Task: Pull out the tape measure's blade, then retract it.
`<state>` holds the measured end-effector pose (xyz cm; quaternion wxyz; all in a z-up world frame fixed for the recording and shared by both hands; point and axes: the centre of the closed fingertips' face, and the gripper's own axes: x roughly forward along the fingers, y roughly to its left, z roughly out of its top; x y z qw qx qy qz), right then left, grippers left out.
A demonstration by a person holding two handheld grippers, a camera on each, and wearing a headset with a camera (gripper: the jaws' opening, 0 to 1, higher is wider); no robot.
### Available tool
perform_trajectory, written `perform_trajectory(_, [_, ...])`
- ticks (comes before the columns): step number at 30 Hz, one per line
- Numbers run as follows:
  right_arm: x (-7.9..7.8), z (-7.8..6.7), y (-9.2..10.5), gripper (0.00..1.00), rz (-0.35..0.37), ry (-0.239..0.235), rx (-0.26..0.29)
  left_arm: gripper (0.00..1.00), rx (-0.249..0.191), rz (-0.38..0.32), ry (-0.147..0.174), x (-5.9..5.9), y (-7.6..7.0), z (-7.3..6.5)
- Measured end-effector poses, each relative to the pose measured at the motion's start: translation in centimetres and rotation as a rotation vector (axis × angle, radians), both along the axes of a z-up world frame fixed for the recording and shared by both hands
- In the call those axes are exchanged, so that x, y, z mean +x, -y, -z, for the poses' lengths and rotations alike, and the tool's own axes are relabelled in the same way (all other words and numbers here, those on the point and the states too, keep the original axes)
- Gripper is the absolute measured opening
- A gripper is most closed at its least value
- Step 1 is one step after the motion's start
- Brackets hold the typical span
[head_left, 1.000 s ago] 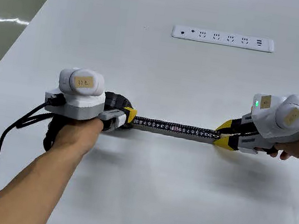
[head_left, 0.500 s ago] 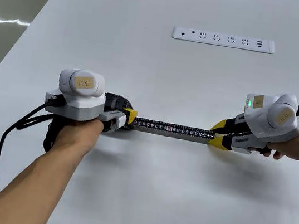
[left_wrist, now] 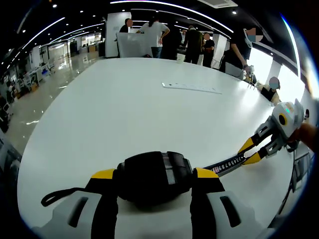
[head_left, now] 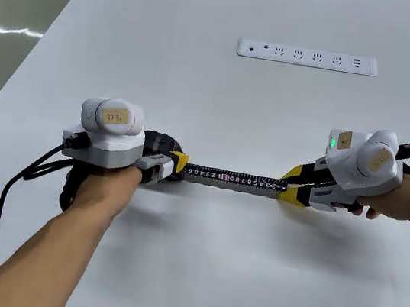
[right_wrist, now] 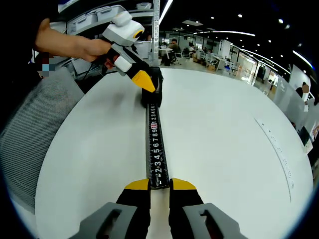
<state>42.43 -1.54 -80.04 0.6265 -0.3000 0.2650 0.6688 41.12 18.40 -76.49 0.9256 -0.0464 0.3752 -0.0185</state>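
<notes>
My left gripper (head_left: 170, 165) is shut on the black tape measure case (head_left: 160, 145), which rests on the white table. In the left gripper view the case (left_wrist: 154, 177) sits between the yellow-tipped jaws of that gripper (left_wrist: 155, 185). The dark numbered blade (head_left: 233, 179) runs rightward from the case, just above the table. My right gripper (head_left: 286, 192) is shut on the blade's end. The right gripper view shows the blade (right_wrist: 155, 147) stretching from this gripper (right_wrist: 159, 185) to the case (right_wrist: 152, 92), with the left gripper (right_wrist: 142, 79) on it.
A white power strip (head_left: 307, 57) lies farther back on the table (head_left: 194, 275). A black cable (head_left: 24, 173) trails from the left gripper toward the table's left edge. Several people stand beyond the table's far end (left_wrist: 164, 35). A mesh chair (right_wrist: 30, 134) stands beside the table.
The right gripper has moved left toward the case, still holding the blade's end. The exposed blade is shorter. The left gripper and case have stayed put.
</notes>
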Motion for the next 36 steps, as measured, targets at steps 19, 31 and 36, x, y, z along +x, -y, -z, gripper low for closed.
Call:
perform_trajectory(19, [-0.1, 0.0, -1.6, 0.1, -0.009, 0.002, 0.006, 0.53, -0.009, -0.001, -0.001, 0.0, 0.0, 0.0])
perform_trajectory(31, [-0.1, 0.0, -2.6, 0.1, -0.015, 0.004, 0.011, 0.53, -0.017, -0.003, -0.004, 0.0, 0.0, 0.0])
perform_trajectory(36, [-0.1, 0.0, -2.9, 0.1, -0.017, 0.004, 0.012, 0.54, -0.02, -0.003, -0.005, 0.0, 0.0, 0.0])
